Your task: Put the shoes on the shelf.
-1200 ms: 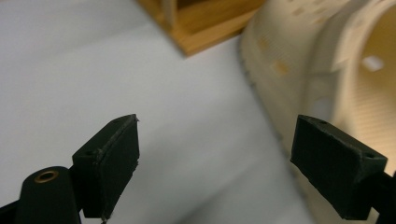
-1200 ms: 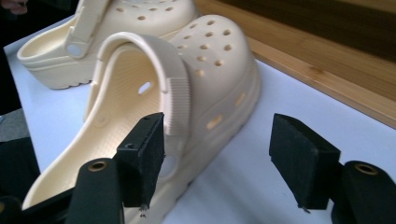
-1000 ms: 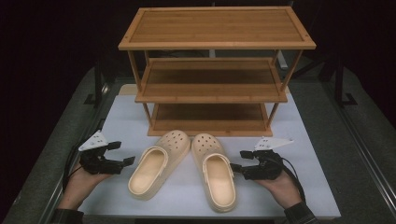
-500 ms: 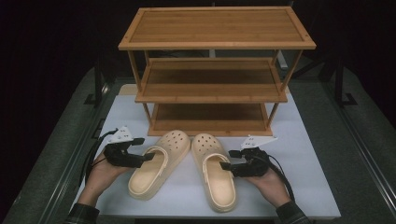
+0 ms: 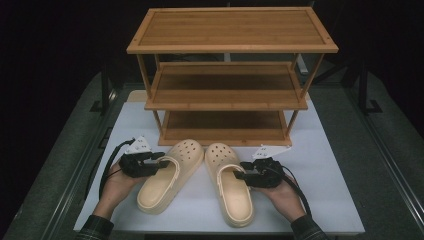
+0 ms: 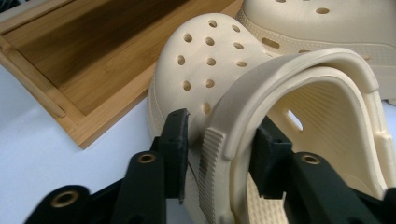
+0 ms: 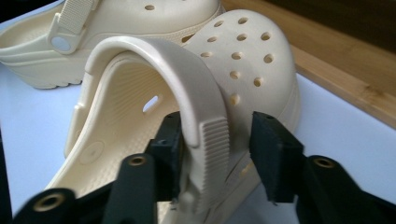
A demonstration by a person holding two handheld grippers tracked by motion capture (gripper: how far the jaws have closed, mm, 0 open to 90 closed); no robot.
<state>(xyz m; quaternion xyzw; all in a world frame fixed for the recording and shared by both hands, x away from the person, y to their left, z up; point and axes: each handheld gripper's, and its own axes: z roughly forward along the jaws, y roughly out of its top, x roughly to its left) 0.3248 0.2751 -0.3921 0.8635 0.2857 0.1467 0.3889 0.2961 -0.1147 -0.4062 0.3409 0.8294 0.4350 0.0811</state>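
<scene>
1. Two cream clogs lie side by side on the white table (image 5: 330,165), toes toward the wooden rack (image 5: 230,75), just in front of its bottom shelf
2. The left clog (image 5: 172,175) lies angled, its heel swung out to the left; the right clog (image 5: 232,187) lies nearly straight, heel toward the person
3. The left gripper (image 5: 161,163) sits at the outer side of the left clog, about at its strap
4. In the left gripper view, its jaws have just been closing and now straddle the clog's side wall and strap (image 6: 261,107): one pad outside, one inside the shoe opening. A thin gap still shows at the outside pad, so I cannot tell whether they press yet
5. The right gripper (image 5: 241,175) reaches the right clog from its outer side
6. In the right gripper view, its jaws have also just been closing; the ribbed end of the strap (image 7: 212,154) stands between them, the pad at left close against it, the other clearly apart from it, so no grip yet
7. Both clogs rest flat on the table
</scene>
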